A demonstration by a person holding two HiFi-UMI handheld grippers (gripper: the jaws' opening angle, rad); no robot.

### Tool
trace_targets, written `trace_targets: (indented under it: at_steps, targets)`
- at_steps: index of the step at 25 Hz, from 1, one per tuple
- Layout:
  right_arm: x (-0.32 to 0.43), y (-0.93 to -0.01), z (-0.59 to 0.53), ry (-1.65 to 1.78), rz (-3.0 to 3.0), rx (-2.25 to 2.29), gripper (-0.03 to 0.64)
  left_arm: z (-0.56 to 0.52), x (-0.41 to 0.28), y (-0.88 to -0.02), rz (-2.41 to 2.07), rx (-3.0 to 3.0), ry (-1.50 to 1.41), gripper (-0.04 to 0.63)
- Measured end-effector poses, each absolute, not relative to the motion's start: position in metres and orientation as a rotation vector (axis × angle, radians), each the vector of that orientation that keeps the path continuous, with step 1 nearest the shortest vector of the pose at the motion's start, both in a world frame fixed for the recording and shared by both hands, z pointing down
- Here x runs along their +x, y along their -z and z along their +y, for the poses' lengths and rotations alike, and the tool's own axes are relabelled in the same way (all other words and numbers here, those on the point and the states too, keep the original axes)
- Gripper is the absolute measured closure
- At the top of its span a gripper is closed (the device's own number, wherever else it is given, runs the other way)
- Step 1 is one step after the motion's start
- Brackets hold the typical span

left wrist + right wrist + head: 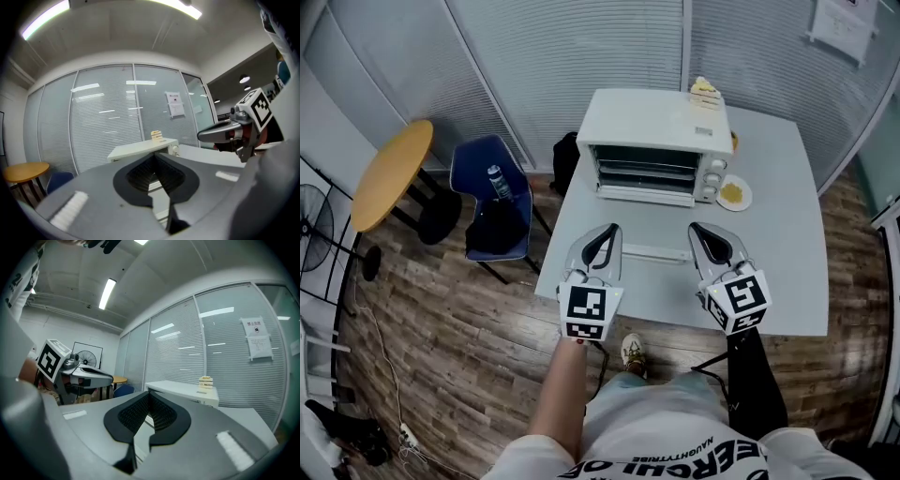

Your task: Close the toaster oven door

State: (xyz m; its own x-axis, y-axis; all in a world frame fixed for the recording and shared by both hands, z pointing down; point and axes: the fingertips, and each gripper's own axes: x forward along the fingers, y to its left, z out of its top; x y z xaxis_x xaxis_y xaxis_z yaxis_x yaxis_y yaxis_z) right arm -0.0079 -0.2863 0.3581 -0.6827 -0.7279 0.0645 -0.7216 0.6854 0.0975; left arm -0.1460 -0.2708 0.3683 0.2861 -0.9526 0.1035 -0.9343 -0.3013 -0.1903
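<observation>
Jaws together and holding nothing on the left gripper (pixel 607 231); same on the right gripper (pixel 699 229), pads closed tip to tip in both gripper views. Poised over the near part of the grey table (pixel 787 253), one at each end of the white door handle (pixel 656 253), just beside it, contact not clear. Beyond the handle, lying flat and open toward the near edge, the glass door (pixel 645 225). Farther still, mid-table, the white toaster oven (pixel 652 122) with its racks exposed. Close by on the oven's right, a small plate (pixel 734 194) of food.

Judged as the approach, door not yet raised. Best to slip the closed tips under the handle's near edge, or under the door's front rim. Then lift evenly on both sides and swing up and away along the hinge arc. Keep the push gentle near the end, to avoid shoving a probably light oven toward the far edge. Steer clear of the plate on the right.
</observation>
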Motion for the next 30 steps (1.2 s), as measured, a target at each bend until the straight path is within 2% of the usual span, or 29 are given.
trace_targets:
  at_steps: [12,30]
  targets:
    - [-0.064,-0.463,-0.361,-0.155,-2.636,1.215,0.615,-0.345,-0.17,-0.49,1.691,-2.725,0.437,0.537]
    - [-0.089,-0.633,-0.309,-0.467,-2.431,0.983,0.615,-0.309,-0.146,-0.635,1.526,-3.059,0.709,0.538]
